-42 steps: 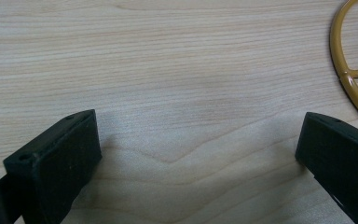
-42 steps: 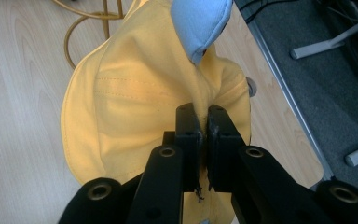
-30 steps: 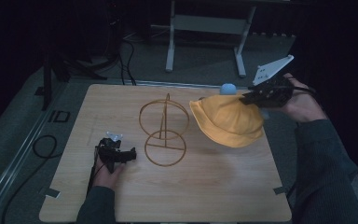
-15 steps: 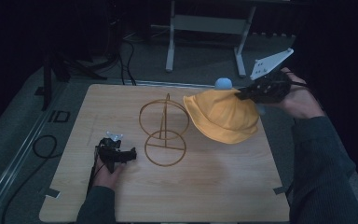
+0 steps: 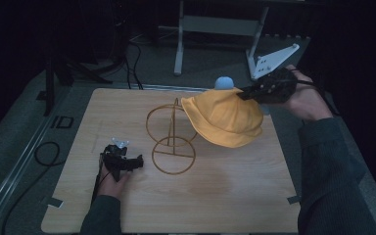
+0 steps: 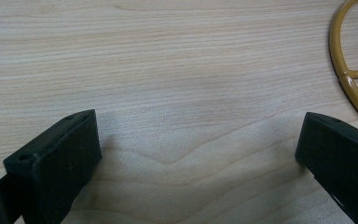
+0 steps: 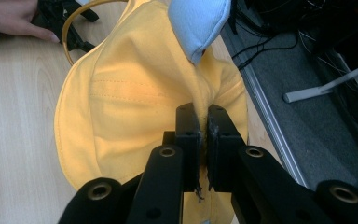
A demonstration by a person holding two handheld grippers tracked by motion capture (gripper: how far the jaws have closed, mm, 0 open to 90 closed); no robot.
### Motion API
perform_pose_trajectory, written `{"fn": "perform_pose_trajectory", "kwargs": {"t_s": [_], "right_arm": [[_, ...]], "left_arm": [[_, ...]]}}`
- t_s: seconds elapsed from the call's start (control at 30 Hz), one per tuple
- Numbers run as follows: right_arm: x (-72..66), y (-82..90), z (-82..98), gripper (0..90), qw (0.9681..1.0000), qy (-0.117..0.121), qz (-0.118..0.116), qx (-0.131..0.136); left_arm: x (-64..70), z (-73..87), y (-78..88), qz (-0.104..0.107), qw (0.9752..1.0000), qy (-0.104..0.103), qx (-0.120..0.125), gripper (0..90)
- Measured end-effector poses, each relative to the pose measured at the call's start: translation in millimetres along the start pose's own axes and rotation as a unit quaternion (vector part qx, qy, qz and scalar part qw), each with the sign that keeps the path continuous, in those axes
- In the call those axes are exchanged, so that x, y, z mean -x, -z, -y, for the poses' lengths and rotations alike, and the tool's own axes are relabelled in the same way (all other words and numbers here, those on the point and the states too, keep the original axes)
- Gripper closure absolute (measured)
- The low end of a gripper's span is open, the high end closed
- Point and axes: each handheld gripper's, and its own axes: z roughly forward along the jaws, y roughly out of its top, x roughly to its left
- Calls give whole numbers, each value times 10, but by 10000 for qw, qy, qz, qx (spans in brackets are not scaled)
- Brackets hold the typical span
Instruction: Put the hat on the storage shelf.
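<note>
A yellow bucket hat (image 5: 225, 120) with a pale blue ear or bobble (image 5: 223, 82) hangs in the air over the table's right half, just right of a gold wire hat stand (image 5: 172, 134). My right gripper (image 5: 248, 93) is shut on the hat's crown fabric (image 7: 135, 88), its jaws pinched together (image 7: 203, 126). The blue bobble (image 7: 196, 23) sticks up beyond them. My left gripper (image 5: 139, 162) rests on the wooden table (image 5: 235, 196) left of the stand's base ring, open, with bare wood between its fingers (image 6: 60, 158). An arc of the gold ring (image 6: 347, 70) shows at the edge.
The stand has an upright ring and a flat base ring with crossbars. A grey floor with cables lies beyond the table's left and far edges. A metal frame leg (image 5: 178, 44) stands behind the table.
My right gripper has lifted the hat and carried it left and up toward the stand's top. The left gripper has stayed put.
</note>
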Motion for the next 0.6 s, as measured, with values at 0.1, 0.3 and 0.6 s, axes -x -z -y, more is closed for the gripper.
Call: {"fn": "perform_pose_trajectory", "kwargs": {"t_s": [0.1, 0.3, 0.6], "right_arm": [[-15, -20, -65, 851, 10000, 62, 4, -35], [-41, -39, -206, 851, 9998, 164, -13, 86], [-101, -180, -419, 851, 9993, 300, -115, 199]], "left_arm": [[1, 0, 0, -4, 10000, 1, 1, 0], [2, 0, -1, -5, 10000, 11, 10, 0], [1, 0, -1, 0, 10000, 13, 5, 0]]}}
